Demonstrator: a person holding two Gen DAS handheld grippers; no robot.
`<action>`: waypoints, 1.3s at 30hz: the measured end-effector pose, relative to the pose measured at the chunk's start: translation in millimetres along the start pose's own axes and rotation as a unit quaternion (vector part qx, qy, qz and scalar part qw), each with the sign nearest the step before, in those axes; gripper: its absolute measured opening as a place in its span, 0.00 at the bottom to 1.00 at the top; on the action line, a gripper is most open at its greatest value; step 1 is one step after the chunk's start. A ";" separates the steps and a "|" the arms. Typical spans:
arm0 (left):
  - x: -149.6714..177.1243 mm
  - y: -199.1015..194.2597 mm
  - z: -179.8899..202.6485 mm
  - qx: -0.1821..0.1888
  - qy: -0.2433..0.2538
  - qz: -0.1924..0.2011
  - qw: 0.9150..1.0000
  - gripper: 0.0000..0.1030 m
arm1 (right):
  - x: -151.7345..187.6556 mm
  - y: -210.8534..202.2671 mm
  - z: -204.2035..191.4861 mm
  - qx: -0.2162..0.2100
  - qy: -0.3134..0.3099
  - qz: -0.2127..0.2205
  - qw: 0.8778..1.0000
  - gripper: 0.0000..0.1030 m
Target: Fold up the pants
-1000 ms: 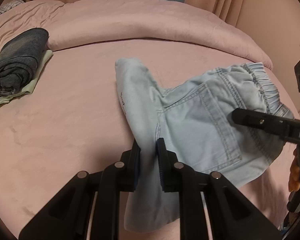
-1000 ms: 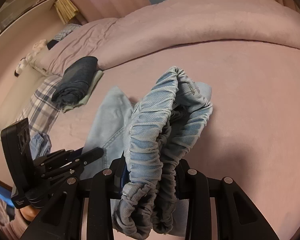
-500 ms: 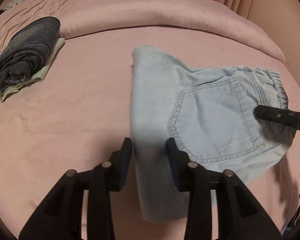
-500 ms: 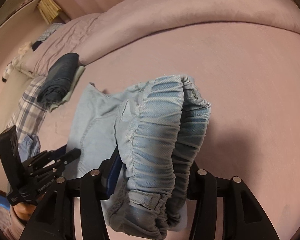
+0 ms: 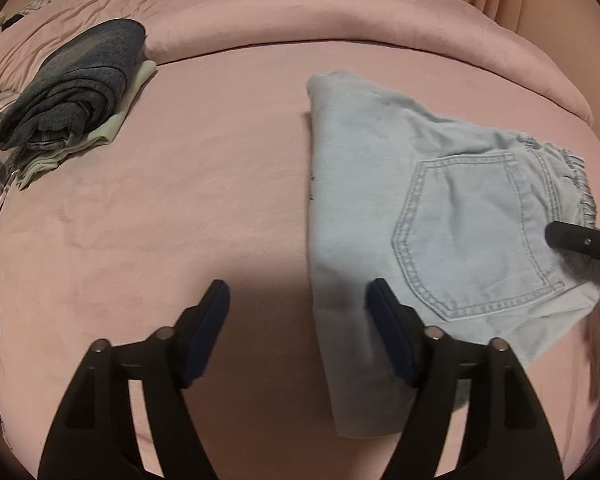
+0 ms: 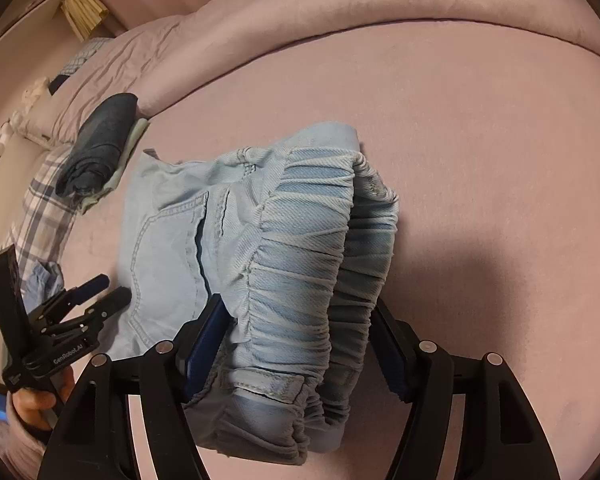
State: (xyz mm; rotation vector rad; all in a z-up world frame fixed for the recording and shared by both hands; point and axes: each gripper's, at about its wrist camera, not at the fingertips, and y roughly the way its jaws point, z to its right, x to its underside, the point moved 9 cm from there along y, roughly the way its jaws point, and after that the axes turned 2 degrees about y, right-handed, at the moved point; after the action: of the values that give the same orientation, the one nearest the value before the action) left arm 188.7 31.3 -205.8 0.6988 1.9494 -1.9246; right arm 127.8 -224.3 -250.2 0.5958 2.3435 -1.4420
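Light blue denim pants [image 5: 440, 216] lie folded on the pink bed [image 5: 180, 200], toward its right side in the left wrist view, back pocket [image 5: 476, 232] facing up, elastic waistband [image 6: 312, 264] at the right end and the folded edge running along the left. Left gripper [image 5: 296, 332] has just been opening: fingers stand wide, left finger [image 5: 204, 332] over bare bedding, right finger over the near end of the pants, no cloth pinched. Looks like a release so the fold settles flat. Right gripper [image 6: 300, 348] has also just been opening; the bunched waistband sits between its fingers and the fabric bulges against the left one, but the right finger [image 6: 392, 352] seems clear of it, so I read this as let go, cloth just resting there. Both tools point down at the bed, consistent with laying the garment down rather than lifting. A pile of folded dark jeans [image 5: 76, 84] on a pale green garment [image 5: 112, 128] sits near the far left edge beside the rolled duvet [image 5: 340, 12], probably the finished stack. A plaid cloth [image 6: 44, 200] lies at the left edge. Likely next: another fold or a move to the stack.
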 end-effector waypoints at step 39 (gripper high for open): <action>26.3 -29.6 -7.8 -0.039 -0.012 0.012 0.999 0.78 | 31.4 -31.5 -11.4 0.054 -0.023 0.033 0.998 0.71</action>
State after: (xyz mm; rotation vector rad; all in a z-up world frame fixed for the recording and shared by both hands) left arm 151.6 42.9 -194.8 0.6709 1.9804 -1.8228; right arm 84.2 -221.0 -236.2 0.6560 2.2002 -1.5442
